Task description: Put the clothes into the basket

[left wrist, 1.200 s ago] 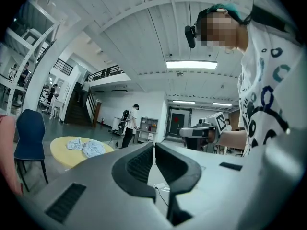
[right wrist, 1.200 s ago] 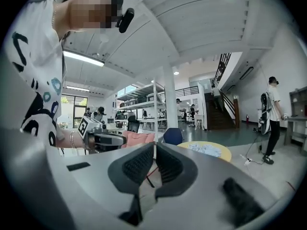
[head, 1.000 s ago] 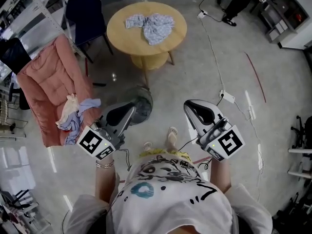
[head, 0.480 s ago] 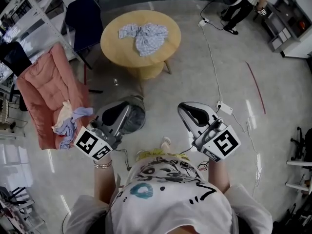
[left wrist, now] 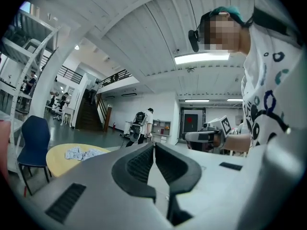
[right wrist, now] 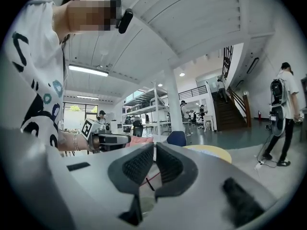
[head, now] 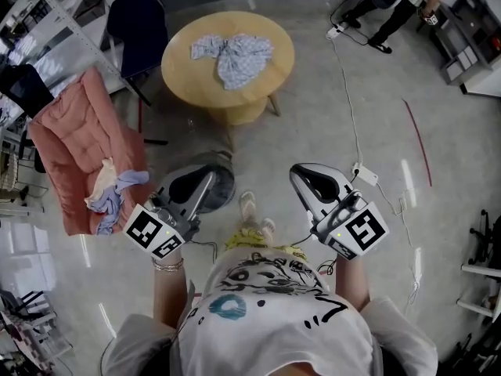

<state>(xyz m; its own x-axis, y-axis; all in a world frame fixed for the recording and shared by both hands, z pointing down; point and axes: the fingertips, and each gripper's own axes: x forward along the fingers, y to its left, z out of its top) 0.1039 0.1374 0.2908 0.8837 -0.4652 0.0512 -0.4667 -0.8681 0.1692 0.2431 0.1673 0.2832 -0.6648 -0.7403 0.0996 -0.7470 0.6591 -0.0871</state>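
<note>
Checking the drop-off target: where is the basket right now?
In the head view the basket stands on the floor left of centre, partly behind the left gripper, between the round table and the person's feet.

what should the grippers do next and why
Probably step toward the table and open the right gripper to reach for the clothes lying on it. Both it and the left gripper are shut and empty, well short of the table, and the basket stands on the floor beside the left one.
</note>
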